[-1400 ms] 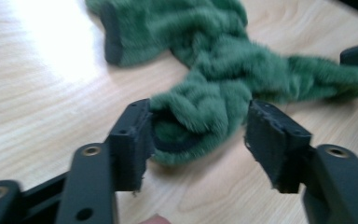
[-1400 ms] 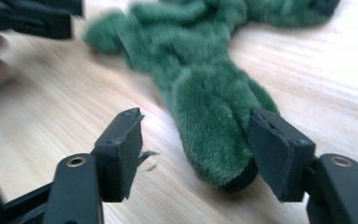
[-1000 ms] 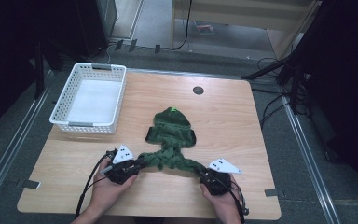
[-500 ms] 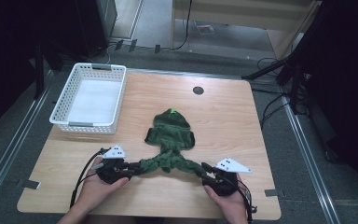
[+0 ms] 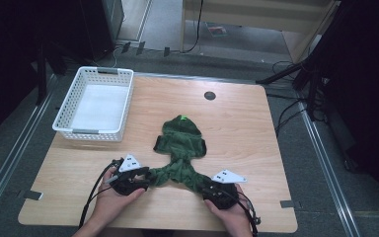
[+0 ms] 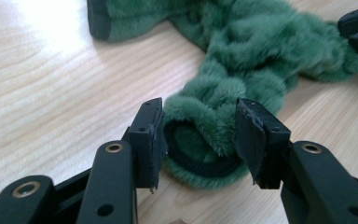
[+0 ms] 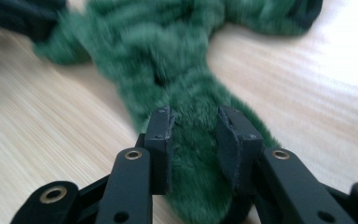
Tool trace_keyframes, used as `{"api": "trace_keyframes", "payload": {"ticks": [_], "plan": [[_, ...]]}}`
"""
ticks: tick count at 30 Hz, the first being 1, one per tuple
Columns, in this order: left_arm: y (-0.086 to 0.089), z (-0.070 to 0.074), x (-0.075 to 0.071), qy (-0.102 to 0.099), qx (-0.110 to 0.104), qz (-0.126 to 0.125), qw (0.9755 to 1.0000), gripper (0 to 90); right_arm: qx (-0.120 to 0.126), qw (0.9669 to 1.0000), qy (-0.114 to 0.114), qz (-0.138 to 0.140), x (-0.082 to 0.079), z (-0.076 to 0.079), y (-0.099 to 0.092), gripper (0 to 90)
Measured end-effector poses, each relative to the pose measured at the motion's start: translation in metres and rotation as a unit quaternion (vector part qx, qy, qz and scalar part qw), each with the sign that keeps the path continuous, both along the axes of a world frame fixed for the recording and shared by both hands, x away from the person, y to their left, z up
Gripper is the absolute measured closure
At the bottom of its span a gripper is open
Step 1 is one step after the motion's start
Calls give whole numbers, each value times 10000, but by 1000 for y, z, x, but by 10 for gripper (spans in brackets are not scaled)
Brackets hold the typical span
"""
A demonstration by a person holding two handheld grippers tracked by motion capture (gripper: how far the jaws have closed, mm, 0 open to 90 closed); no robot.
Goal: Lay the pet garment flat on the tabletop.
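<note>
One desk point(image 5: 256, 123) is carrying one white basket point(image 5: 94, 104) at its far left and one green fleece garment point(image 5: 180, 148) near the middle, its two sleeves reaching toward the near edge. Bare wood is lying open to the right and along the near edge. Two grippers are working there. The left gripper point(image 6: 198, 140) is straddling the left cuff, its jaws having just opened, pads loose. The right gripper point(image 7: 193, 140) is closing on the right sleeve, pads pressing the fleece.
</note>
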State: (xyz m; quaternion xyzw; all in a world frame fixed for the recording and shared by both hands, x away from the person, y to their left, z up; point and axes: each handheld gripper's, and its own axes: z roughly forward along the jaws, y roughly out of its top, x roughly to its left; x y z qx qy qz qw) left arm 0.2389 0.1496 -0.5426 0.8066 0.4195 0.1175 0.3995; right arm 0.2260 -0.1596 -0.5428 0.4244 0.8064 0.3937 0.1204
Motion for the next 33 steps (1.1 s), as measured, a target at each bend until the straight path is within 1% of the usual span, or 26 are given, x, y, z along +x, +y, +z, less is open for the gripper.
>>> {"api": "trace_keyframes", "payload": {"ticks": [1, 2, 3, 4, 6, 8, 9, 10, 11, 12, 14, 15, 16, 17, 18, 19, 20, 21, 22, 24, 25, 26, 27, 28, 29, 33], "plan": [[0, 0, -1, -94, 191, 25, 9998, 569, -23, 10000, -14, -1, -1, -2, -1, 664], [0, 0, -1, -94, 191, 25, 9998, 596, -23, 10000, -14, -1, -1, -2, -1, 664], [-1, -4, -3, -283, 738, 172, 9967, 648, -37, 10000, -15, -27, 0, -2, -4, 675], [-1, -4, -3, -283, 738, 172, 9967, 636, -116, 9999, -60, -85, 0, -2, -6, 686], [4, -6, -4, -275, 566, 216, 9978, 642, -182, 9997, -104, -131, 0, -2, -7, 694], [5, -4, -4, -216, 601, 270, 9976, 648, -232, 9995, -156, -154, 1, -2, -11, 692], [6, -4, -4, -202, 561, 294, 9978, 644, -191, 9996, -146, -146, 2, -2, -13, 681], [7, -3, -4, -183, 407, 299, 9986, 642, -101, 9998, -87, -158, 2, -2, -14, 654], [9, -2, -4, -178, 200, 292, 9992, 622, 14, 9999, -128, -93, 1, 1, -15, 599], [11, 0, -4, -193, -12, 325, 9993, 622, 14, 9999, -128, -93, 1, 1, -15, 599], [15, 5, -4, -268, -182, 469, 9984, 625, 78, 9995, -269, -109, -2, 6, -15, 582], [20, 9, -4, -312, -350, 628, 9969, 626, 180, 9989, -393, -205, -4, 10, -18, 584], [20, 9, -4, -312, -350, 628, 9969, 625, 180, 9989, -393, -205, -4, 10, -18, 584], [20, 12, -6, -352, -563, 637, 9958, 618, 234, 9980, -454, -371, -4, 12, -22, 593], [20, 12, -6, -352, -563, 637, 9958, 605, 260, 9978, -455, -409, -3, 12, -24, 601], [13, 15, -9, -346, -757, 439, 9956, 592, 286, 9977, -424, -455, -3, 12, -24, 617], [13, 15, -9, -346, -757, 439, 9956, 581, 286, 9977, -424, -455, -3, 12, -24, 617], [0, 15, -12, -331, -730, 159, 9967, 571, 307, 9979, -370, -441, -2, 10, -23, 686], [0, 15, -12, -331, -730, 159, 9967, 568, 307, 9979, -370, -441, -2, 10, -23, 686], [-13, 12, -14, -332, -547, -19, 9979, 572, 249, 9988, -262, -319, -2, 8, -18, 739], [-17, 9, -14, -317, -441, -41, 9985, 572, 249, 9988, -262, -319, -2, 8, -18, 739], [-19, 5, -13, -283, -301, 2, 9991, 592, 152, 9995, -183, -220, -2, 5, -14, 751], [-20, 2, -12, -223, -208, 23, 9995, 592, 152, 9995, -183, -220, -2, 5, -14, 751], [-18, -3, -10, -132, -53, 39, 9999, 626, 56, 9998, -93, -176, -1, 1, -12, 760], [-18, -3, -10, -132, -53, 39, 9999, 640, 56, 9998, -93, -176, -1, 1, -12, 760], [-16, -6, -10, -168, 141, 104, 9997, 651, 52, 9998, -23, -189, 5, -3, -18, 769]]}}
